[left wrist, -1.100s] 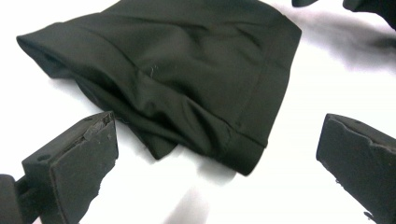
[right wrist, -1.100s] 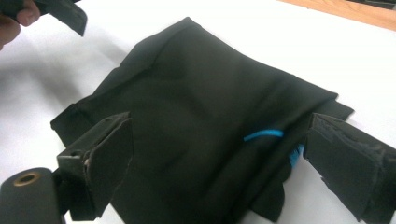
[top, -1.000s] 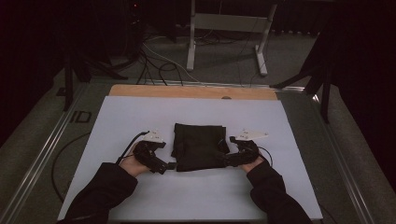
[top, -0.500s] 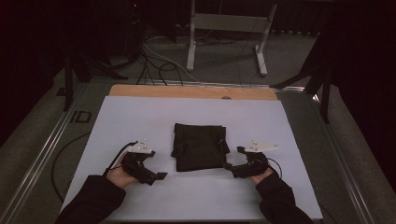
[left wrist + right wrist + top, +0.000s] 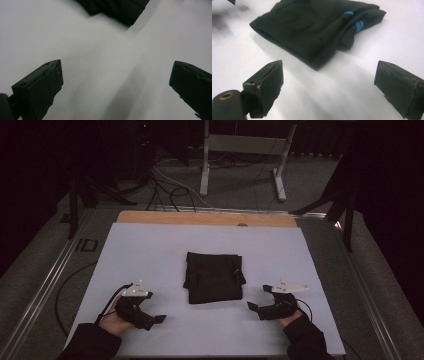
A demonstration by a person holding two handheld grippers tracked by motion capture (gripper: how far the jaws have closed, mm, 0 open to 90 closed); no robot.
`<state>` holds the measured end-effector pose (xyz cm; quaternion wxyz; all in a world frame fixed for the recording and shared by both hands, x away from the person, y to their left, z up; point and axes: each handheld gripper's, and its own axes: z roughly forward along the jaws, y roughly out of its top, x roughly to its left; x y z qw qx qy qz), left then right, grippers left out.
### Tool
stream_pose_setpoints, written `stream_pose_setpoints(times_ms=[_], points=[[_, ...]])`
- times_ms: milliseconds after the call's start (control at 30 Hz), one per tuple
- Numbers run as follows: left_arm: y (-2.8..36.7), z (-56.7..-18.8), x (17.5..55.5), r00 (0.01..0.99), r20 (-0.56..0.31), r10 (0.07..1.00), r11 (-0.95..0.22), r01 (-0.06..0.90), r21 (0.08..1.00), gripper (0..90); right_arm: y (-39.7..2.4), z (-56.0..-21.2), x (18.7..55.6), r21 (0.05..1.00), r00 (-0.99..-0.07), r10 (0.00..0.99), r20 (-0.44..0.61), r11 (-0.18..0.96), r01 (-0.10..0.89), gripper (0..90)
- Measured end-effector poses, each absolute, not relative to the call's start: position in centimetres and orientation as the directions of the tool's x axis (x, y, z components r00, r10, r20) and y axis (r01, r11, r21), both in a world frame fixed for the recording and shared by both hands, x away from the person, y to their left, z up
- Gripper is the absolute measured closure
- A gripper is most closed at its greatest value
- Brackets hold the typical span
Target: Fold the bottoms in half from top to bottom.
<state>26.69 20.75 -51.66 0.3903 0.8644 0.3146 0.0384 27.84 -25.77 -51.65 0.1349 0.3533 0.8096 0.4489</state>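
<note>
Folded black cloth (image 5: 213, 277) flat at mid-desk (image 5: 150, 250).
Left tool (image 5: 150, 319) and right tool (image 5: 257, 307) flank it, both clear of cloth; jaws apart, empty.

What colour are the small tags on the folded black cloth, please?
Bright blue, on the folded black cloth; the tags show best in the right gripper view.

A folded black cloth (image 5: 213, 277) lies flat near the middle of the white table (image 5: 150, 250). The left gripper (image 5: 152, 319) sits near the front left, the right gripper (image 5: 259, 304) near the front right. Both are clear of the cloth, jaws apart and pointing inward.
</note>
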Motion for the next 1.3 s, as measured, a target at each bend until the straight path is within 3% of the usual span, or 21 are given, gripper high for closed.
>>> stream_pose_setpoints(times_ms=[667,1300], points=[[23.8,-52.1,24.4,0.765,-0.140,0.628,-0.490,0.529,0.693,0.2,-29.6,-52.5,25.0,0.805,-0.658,0.750,0.073,0.345,0.482,8.8],[25.6,-52.1,23.3,0.751,-0.159,0.641,-0.450,0.534,0.716,0.2,-31.0,-52.7,24.0,0.795,-0.627,0.778,0.047,0.351,0.495,8.9]])
